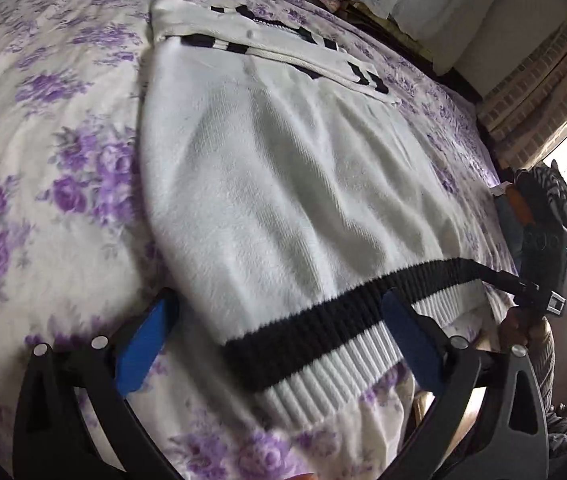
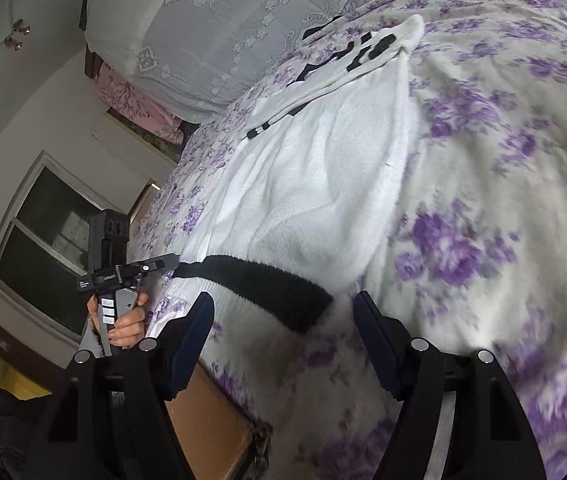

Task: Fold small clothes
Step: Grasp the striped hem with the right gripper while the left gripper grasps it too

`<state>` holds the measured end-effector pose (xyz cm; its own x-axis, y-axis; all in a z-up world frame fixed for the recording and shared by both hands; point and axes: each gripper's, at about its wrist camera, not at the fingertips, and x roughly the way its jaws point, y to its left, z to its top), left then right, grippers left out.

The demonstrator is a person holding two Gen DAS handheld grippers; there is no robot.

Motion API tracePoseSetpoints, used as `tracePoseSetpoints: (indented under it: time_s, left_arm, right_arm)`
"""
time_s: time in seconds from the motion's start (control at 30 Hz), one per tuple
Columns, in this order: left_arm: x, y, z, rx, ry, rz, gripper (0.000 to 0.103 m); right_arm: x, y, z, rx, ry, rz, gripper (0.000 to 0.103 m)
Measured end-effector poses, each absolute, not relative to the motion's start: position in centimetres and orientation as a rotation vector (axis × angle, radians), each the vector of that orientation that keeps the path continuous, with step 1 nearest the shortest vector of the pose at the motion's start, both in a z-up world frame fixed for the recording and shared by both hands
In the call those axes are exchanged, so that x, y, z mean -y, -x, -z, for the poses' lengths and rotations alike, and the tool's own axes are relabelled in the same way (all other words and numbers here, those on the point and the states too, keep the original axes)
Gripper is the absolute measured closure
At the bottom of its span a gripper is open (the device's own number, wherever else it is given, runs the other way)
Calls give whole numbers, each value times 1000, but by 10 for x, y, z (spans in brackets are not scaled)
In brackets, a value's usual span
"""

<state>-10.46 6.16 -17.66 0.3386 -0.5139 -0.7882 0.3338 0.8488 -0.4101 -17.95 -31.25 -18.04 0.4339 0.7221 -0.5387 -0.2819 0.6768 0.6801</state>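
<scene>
Left wrist view: white knit sweater w/ black hem band (image 1: 283,184) lies flat on the purple-flowered bedspread (image 1: 43,140), long axis running straight away from the left gripper (image 1: 279,320) toward the far end, where sleeves w/ black stripes are folded across. Left gripper is spread wide, blue pads either side of the hem's near corner, holding nothing. Hem band sits just between and ahead of the fingers. Other gripper shows off the hem's far corner, near the bed edge.

Right wrist view: right gripper (image 2: 283,320) also wide, nothing held; the hem's black corner lies just ahead, between its pads. Sweater stretches up and away from hem. Left gripper shows beyond the hem's opposite corner, apparently at it; contact unclear.

Judgement: each claw is nearest its own hem corner, so prob. pinch both and carry the hem along the long axis toward the sleeves.
</scene>
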Motion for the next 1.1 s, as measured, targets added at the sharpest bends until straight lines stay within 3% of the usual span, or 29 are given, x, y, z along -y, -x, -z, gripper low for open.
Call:
tracePoseSetpoints:
  time_s: [0.27, 0.43, 0.63, 0.7, 0.73, 0.77, 0.87, 1.0, 1.1]
  left_arm:
    - [-68, 97, 169, -1067, 390, 767, 8]
    - [-50, 111, 178, -1103, 215, 705, 10]
    - [-42, 103, 176, -1079, 229, 679, 9]
    - [-42, 104, 174, -1056, 213, 654, 32]
    - [-42, 107, 173, -1049, 191, 633, 51]
    - [-43, 109, 173, -1042, 180, 617, 61]
    - [-46, 110, 174, -1035, 164, 595, 72]
    - [-48, 109, 175, -1049, 158, 604, 75]
    - [-43, 107, 181, -1071, 171, 623, 57]
  right_arm:
    - [308, 157, 181, -903, -630, -703, 30]
    - [312, 176, 180, -879, -618, -736, 30]
    - [297, 168, 178, -892, -549, -684, 32]
    - [295, 172, 177, -884, -520, -627, 39]
    - [295, 175, 177, -881, -509, -599, 49]
    - [295, 178, 177, -877, -504, -585, 55]
    - [300, 183, 178, -871, -512, -572, 62]
    - [297, 182, 181, -900, -483, -562, 65]
    - [289, 176, 183, -921, -476, -589, 55]
